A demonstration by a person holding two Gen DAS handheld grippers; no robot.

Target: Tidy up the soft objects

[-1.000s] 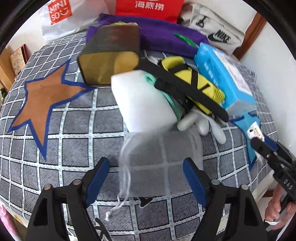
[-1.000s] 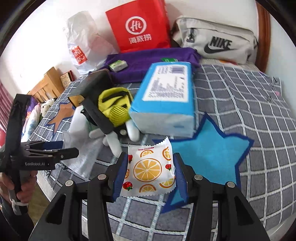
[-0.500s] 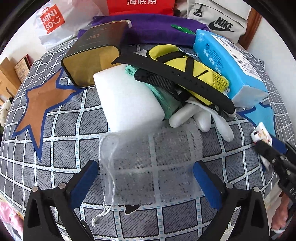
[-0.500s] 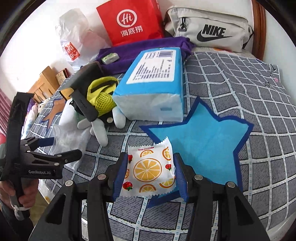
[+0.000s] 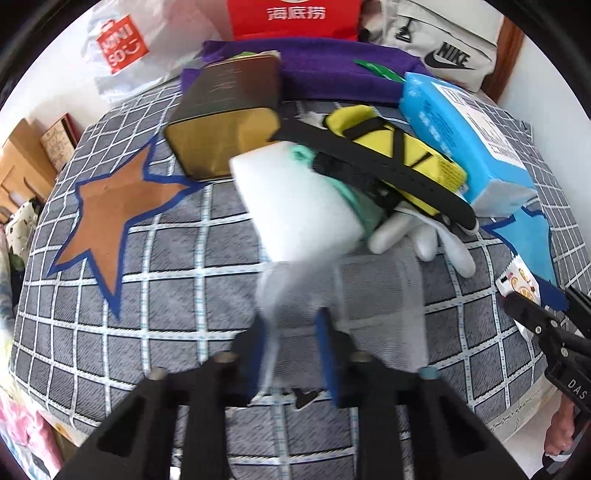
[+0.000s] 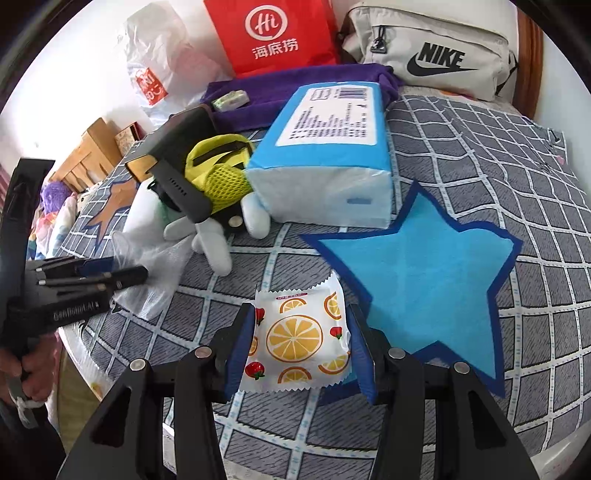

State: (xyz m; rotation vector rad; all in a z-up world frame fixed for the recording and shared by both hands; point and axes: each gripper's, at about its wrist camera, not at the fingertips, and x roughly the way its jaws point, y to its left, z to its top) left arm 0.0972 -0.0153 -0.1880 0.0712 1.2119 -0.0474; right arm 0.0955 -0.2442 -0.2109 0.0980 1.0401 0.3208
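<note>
Red paper bag (image 6: pixel 271 35) against the wall; Nike pouch (image 6: pixel 430 50) beside it; perhaps a wooden cabinet (image 6: pixel 86 157) left.

Grid-pattern bed (image 6: pixel 480 155) w/ blue star (image 6: pixel 424 277), brown star (image 5: pixel 110 206), tissue pack (image 6: pixel 332 155).

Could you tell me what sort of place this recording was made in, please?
Most likely a bedroom at home: the things lie on a bed with a grey checked cover, a Nike bag and a red shopping bag against the wall behind.

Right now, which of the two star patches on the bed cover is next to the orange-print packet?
The blue star patch, right beside the orange-print packet held by the right gripper. The brown star patch lies far off, past the white sponge block.
</note>
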